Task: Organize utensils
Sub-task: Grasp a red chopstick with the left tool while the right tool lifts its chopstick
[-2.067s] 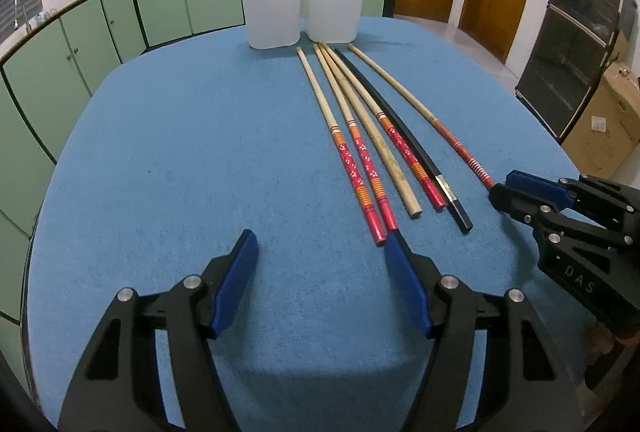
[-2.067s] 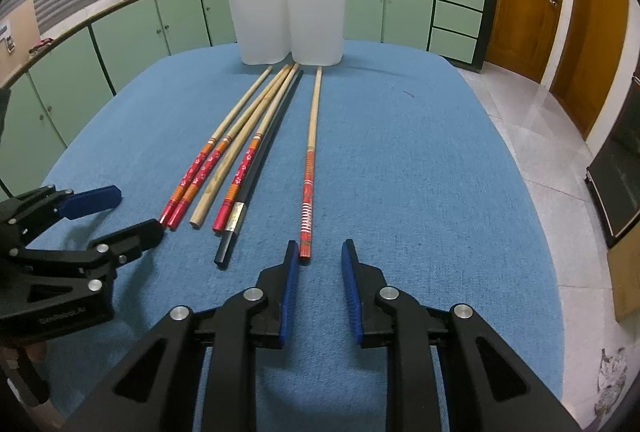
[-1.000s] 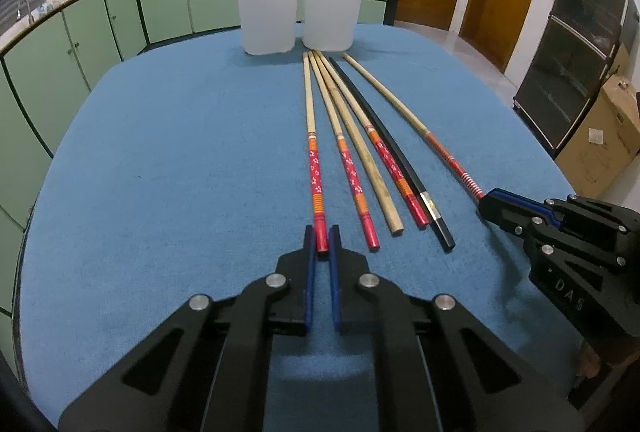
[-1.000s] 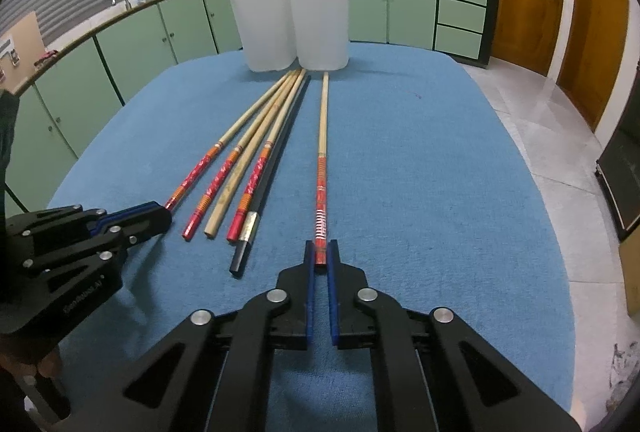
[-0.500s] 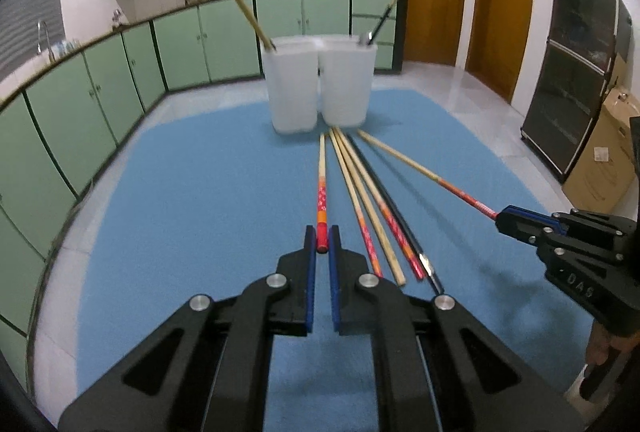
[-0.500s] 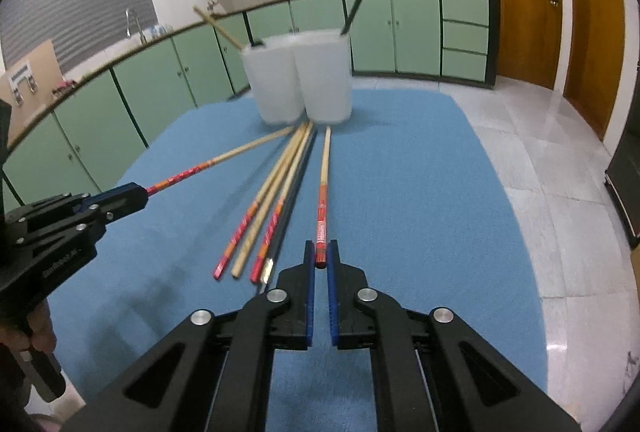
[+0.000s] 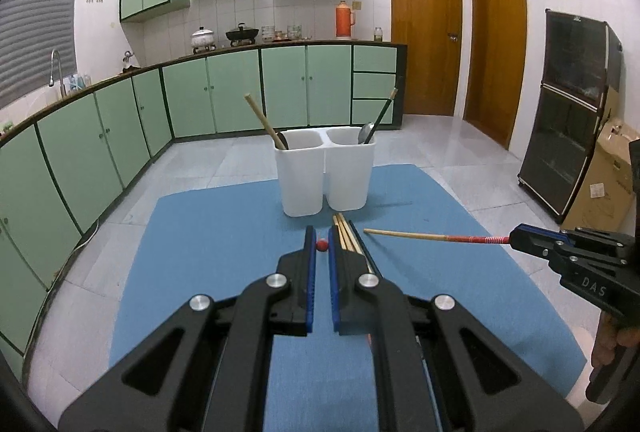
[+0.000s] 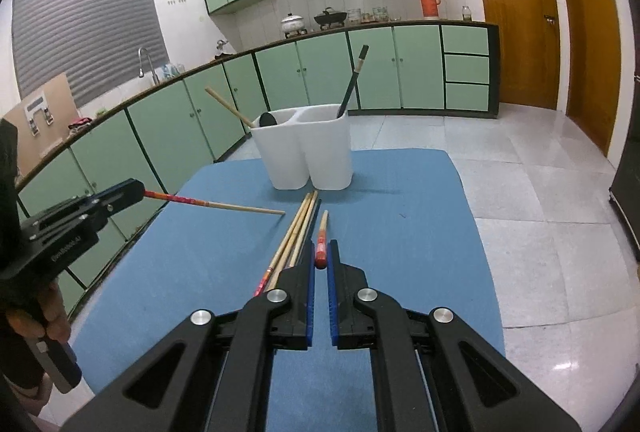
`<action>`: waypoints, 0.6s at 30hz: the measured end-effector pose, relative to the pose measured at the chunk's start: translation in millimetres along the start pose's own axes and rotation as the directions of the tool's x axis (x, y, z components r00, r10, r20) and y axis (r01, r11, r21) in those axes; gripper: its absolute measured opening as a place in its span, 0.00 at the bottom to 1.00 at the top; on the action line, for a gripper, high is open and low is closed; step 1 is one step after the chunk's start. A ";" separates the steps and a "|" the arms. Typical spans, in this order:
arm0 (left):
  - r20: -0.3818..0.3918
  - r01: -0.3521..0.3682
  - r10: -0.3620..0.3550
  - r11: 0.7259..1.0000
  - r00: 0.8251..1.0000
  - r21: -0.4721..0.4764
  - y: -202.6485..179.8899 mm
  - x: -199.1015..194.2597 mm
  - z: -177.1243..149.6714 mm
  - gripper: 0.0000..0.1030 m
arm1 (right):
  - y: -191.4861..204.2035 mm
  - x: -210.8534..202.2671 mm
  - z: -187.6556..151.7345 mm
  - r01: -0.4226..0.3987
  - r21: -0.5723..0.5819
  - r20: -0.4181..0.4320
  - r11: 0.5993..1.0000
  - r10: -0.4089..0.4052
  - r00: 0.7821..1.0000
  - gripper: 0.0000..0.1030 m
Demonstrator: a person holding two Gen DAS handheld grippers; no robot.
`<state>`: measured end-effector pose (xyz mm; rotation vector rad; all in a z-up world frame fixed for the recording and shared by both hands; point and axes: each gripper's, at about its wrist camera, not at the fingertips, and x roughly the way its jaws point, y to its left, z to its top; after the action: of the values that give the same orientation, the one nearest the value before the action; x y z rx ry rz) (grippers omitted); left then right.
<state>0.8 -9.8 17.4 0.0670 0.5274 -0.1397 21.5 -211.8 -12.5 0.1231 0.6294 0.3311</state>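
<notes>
My left gripper [image 7: 321, 246] is shut on a red-ended bamboo chopstick [image 7: 321, 245], seen end-on here and lengthwise in the right wrist view [image 8: 216, 204], held level above the table. My right gripper [image 8: 321, 261] is shut on another red-ended chopstick [image 8: 321, 240], which also shows in the left wrist view [image 7: 432, 237]. Both point toward the white two-compartment holder [image 7: 326, 172] [image 8: 308, 148], which holds a wooden-handled utensil and a black-handled one. Several chopsticks [image 8: 294, 236] lie on the blue table [image 8: 400, 232] before the holder.
Green kitchen cabinets [image 7: 224, 96] curve behind the table. Wooden doors [image 7: 460, 60] and a dark glass cabinet [image 7: 568, 136] stand to the right, with a cardboard box [image 7: 604, 180] beside it. Tiled floor lies past the table's far and right edges.
Both grippers closed on a chopstick each, then lifted them off the table and tilted up. The views now look level across the table at the holder.
</notes>
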 end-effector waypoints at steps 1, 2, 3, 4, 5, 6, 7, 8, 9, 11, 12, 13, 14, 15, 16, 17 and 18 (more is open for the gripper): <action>-0.003 0.002 -0.002 1.000 1.000 0.001 -0.3 0.2 -2.4 0.05 | -0.3 3.4 -2.2 0.004 -0.003 -0.012 1.000 -0.004 1.000 0.05; -0.011 0.004 -0.004 1.000 1.000 0.003 -2.0 2.0 -5.7 0.05 | 1.5 7.2 -5.3 0.007 -0.004 -0.023 1.000 -0.007 1.000 0.05; -0.020 0.006 -0.006 1.000 1.000 0.006 -3.5 4.5 -10.0 0.05 | 1.4 10.8 -10.5 0.010 -0.004 -0.034 1.000 -0.010 0.999 0.05; -0.032 0.007 -0.007 1.000 0.999 0.007 -4.2 7.9 -14.7 0.05 | 1.2 17.5 -18.6 0.024 -0.006 -0.060 1.000 -0.024 0.998 0.05; -0.041 0.010 -0.009 1.000 0.999 0.006 -3.8 9.4 -18.2 0.05 | 0.3 24.5 -26.2 0.038 -0.006 -0.085 0.999 -0.038 0.996 0.05; -0.055 0.014 -0.014 1.000 0.998 0.005 -4.3 12.1 -23.5 0.05 | -2.1 28.9 -33.4 0.045 -0.005 -0.104 0.999 -0.045 0.994 0.05; -0.067 0.018 -0.017 1.000 0.998 0.007 -5.0 14.4 -28.7 0.05 | -3.2 32.5 -38.8 0.050 -0.005 -0.118 0.999 -0.050 0.992 0.06; -0.074 0.020 -0.020 1.000 0.997 0.009 -4.6 15.5 -32.2 0.05 | -3.9 35.8 -44.7 0.055 -0.007 -0.132 0.998 -0.055 0.990 0.06; -0.081 0.023 -0.022 1.000 0.996 0.010 -4.8 17.1 -35.5 0.05 | -4.3 38.6 -49.4 0.060 -0.012 -0.142 0.998 -0.061 0.988 0.06; -0.098 0.029 -0.028 1.000 0.995 0.010 -4.8 20.0 -40.6 0.05 | -4.6 45.3 -57.3 0.060 -0.017 -0.165 0.998 -0.062 0.984 0.06; -0.104 0.033 -0.032 0.999 0.994 0.008 -5.8 21.4 -42.8 0.05 | -4.8 47.3 -58.2 0.058 -0.015 -0.171 0.998 -0.059 0.983 0.06; -0.106 0.034 -0.033 0.999 0.994 0.009 -6.7 21.9 -44.2 0.05 | -5.2 50.8 -61.5 0.056 -0.018 -0.182 0.998 -0.059 0.981 0.06; -0.108 0.037 -0.036 0.999 0.993 0.010 -6.9 22.3 -45.6 0.05 | -3.9 52.7 -64.5 0.057 -0.020 -0.188 0.998 -0.060 0.980 0.06; -0.109 0.039 -0.037 0.999 0.993 0.011 -7.4 22.6 -46.3 0.05 | -4.8 54.8 -67.2 0.056 -0.020 -0.195 0.998 -0.059 0.979 0.06; -0.109 0.039 -0.038 0.999 0.993 0.013 -7.4 22.8 -46.8 0.05 | -4.3 57.3 -71.8 0.053 -0.018 -0.205 0.998 -0.056 0.977 0.06; -0.109 0.039 -0.037 0.999 0.993 0.012 -7.0 22.9 -47.2 0.05 | -5.0 59.8 -74.6 0.052 -0.016 -0.214 0.999 -0.054 0.975 0.06; -0.110 0.040 -0.038 0.999 0.993 0.013 -6.2 23.1 -47.4 0.05 | -4.9 62.4 -77.0 0.051 -0.017 -0.223 0.999 -0.053 0.973 0.06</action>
<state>-4.0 -13.8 -35.3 0.0791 0.6375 -0.1787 24.3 -194.2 -110.2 0.0586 0.8525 0.3000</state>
